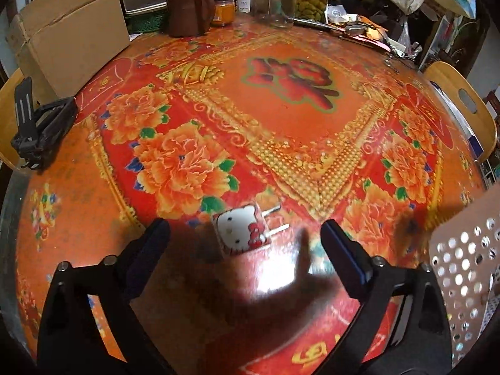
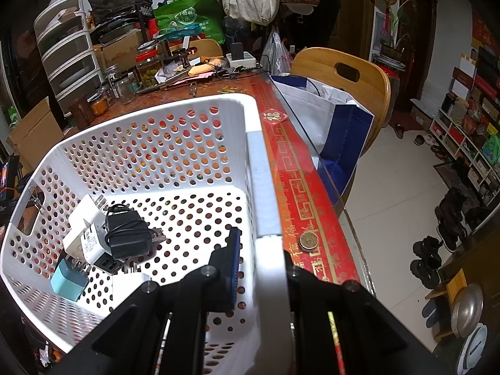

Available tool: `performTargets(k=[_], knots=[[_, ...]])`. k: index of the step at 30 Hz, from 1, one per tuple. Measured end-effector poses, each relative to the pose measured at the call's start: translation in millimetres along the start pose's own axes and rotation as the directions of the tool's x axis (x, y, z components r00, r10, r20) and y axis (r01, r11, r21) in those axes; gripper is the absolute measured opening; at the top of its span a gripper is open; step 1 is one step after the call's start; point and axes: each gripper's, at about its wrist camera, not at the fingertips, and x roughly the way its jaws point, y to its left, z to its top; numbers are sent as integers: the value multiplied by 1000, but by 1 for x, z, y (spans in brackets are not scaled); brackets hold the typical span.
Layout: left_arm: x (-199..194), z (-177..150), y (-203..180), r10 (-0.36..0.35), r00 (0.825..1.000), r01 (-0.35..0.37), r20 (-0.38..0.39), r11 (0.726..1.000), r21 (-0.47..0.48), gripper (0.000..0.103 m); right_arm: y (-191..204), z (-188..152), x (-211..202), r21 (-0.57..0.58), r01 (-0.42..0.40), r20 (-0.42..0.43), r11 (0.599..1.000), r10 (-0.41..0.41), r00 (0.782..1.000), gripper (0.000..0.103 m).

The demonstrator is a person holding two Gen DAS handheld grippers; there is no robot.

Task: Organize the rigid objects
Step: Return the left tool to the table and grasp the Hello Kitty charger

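A small white plug charger with a cartoon cat face (image 1: pixel 240 231) lies on the red flowered tablecloth (image 1: pixel 281 118), prongs pointing right. My left gripper (image 1: pixel 245 229) hangs open over it, one finger on each side, not touching it. The white perforated basket (image 1: pixel 462 268) stands at the right edge of the left wrist view. In the right wrist view my right gripper (image 2: pixel 265 259) is shut on the basket's right rim (image 2: pixel 268 187), one finger inside and one outside. Inside the basket lie a black adapter with its cord (image 2: pixel 128 234), a white charger (image 2: pixel 90 237) and a light blue charger (image 2: pixel 68 278).
At the table's far side stand a cardboard box (image 1: pixel 72 31), a brown mug (image 1: pixel 184 9) and several glass jars (image 1: pixel 312 0). A black folding stand (image 1: pixel 37 125) sits at the left edge. A coin (image 2: pixel 308 240) lies beside the basket; a wooden chair (image 2: pixel 343 72) holds a white-and-blue bag (image 2: pixel 337 125).
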Motion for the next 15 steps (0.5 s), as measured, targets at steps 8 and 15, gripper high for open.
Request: performTargets(k=[8,15], knots=[[-19,1,-14,50,997,-51,61,999,17,45,-1,-1,0,-3,1,-1,1000,-1,1000,12],[-113,0,-35,91,960,-109,264,993,52,45,-2,0,0,-5,-1,-1,1000,1,1000,12]])
